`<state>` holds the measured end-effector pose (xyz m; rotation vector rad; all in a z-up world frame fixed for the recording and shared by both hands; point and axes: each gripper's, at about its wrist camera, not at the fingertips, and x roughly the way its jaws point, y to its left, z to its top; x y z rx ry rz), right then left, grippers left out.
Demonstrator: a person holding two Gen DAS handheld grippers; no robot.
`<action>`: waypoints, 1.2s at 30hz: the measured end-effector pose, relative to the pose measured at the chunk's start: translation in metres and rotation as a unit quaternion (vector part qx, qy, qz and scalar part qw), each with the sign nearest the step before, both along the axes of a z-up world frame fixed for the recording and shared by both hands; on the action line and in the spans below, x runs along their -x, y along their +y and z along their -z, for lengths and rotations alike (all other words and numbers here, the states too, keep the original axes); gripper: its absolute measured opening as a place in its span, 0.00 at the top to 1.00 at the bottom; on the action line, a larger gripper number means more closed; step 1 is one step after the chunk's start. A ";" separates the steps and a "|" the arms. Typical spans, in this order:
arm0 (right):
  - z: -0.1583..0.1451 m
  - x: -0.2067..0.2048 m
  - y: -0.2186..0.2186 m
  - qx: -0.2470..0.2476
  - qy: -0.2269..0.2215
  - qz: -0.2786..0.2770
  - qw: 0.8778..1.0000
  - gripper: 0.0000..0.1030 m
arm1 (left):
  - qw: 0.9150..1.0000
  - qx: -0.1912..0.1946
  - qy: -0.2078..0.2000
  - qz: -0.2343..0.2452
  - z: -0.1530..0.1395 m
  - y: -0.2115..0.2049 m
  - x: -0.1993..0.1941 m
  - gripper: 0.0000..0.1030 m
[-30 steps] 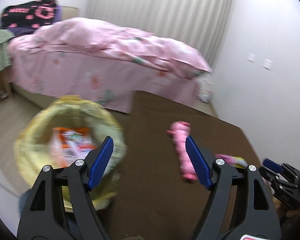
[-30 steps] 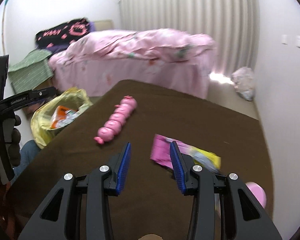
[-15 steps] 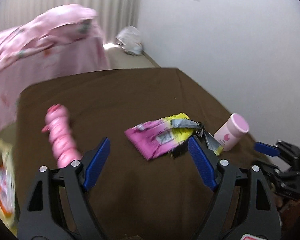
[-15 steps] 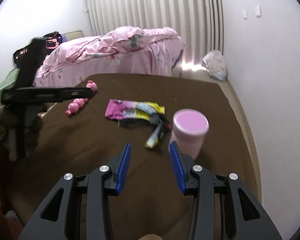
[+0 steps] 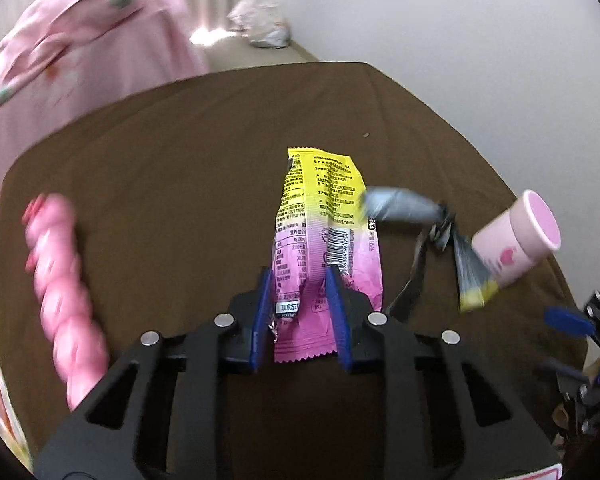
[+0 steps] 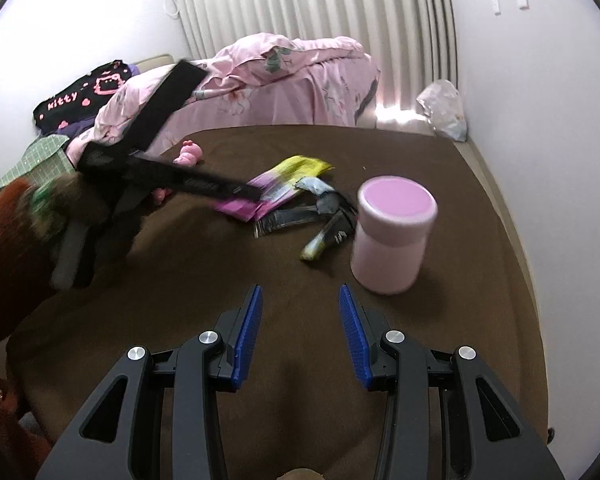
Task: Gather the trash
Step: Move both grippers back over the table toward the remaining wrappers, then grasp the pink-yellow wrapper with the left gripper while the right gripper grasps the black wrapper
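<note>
Bedding (image 5: 80, 36) in pink fills the far left of my left wrist view, and a pink segmented toy (image 5: 66, 304) lies below it on the brown cloth (image 5: 180, 168) that covers the table. Moving right, my left gripper (image 5: 300, 312) has its blue pads on either side of the pink end of a yellow-and-pink snack wrapper (image 5: 320, 236); the jaws are closing, the wrapper sits between them and both pads look to be touching its edges. The wrapper lies flat on the cloth, yellow end pointing away from me. Just right of it lies a crumpled grey wrapper (image 5: 404, 208) with a dark strip and a yellow-tipped piece, and beyond that stands a pink cup (image 5: 516, 240). A crumpled plastic bag (image 5: 264, 28) lies on the floor by the wall.

From my right wrist view, a reddish sleeve (image 6: 8, 256) comes in at the left edge, holding the left gripper (image 6: 254, 192) down at the snack wrapper (image 6: 284, 180). The grey wrapper (image 6: 320, 200) lies beside it, then the pink cup (image 6: 392, 236) upright on the cloth (image 6: 180, 272). My right gripper (image 6: 300, 332) hovers over bare cloth in front of the cup, its jaws spread partway with nothing between them.
</note>
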<state>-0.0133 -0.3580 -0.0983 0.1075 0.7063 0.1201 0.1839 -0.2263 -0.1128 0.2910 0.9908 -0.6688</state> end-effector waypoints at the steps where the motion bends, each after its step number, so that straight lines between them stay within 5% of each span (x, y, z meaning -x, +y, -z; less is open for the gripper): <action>1: -0.001 -0.004 0.003 0.004 -0.003 0.000 1.000 0.63 | 1.000 -0.001 -0.004 -0.020 -0.001 0.013 0.007 0.74; 6: 0.005 -0.033 -0.003 -0.055 0.020 0.052 0.997 0.63 | 0.995 0.015 -0.019 -0.099 -0.003 0.055 0.033 0.74; 10: 0.016 -0.055 -0.009 -0.088 0.048 0.095 0.990 0.63 | 0.990 0.056 -0.009 -0.129 -0.002 0.077 0.042 0.64; 17: 0.019 -0.082 -0.006 -0.063 0.070 0.089 0.992 0.93 | 0.987 0.086 -0.021 -0.134 -0.014 0.093 0.055 0.52; 24: 0.018 -0.047 0.001 -0.051 0.091 0.021 0.994 0.93 | 0.986 0.105 -0.012 -0.132 -0.016 0.097 0.053 0.47; 30: 0.010 0.002 -0.019 -0.012 0.105 0.024 0.994 0.93 | 0.985 0.122 -0.020 -0.123 -0.024 0.098 0.059 0.47; 31: 0.008 0.007 -0.023 -0.017 0.096 0.022 0.995 0.92 | 0.985 0.124 -0.020 -0.122 -0.025 0.097 0.059 0.47; 33: 0.006 0.011 -0.026 -0.019 0.084 0.029 0.996 0.73 | 0.985 0.123 -0.021 -0.121 -0.024 0.096 0.060 0.47; 34: 0.006 0.011 -0.026 -0.022 0.078 0.028 0.996 0.44 | 0.985 0.122 -0.020 -0.121 -0.024 0.095 0.059 0.47; 36: 0.007 0.011 -0.024 -0.038 0.071 0.006 0.997 0.41 | 0.985 0.119 -0.018 -0.123 -0.023 0.095 0.059 0.47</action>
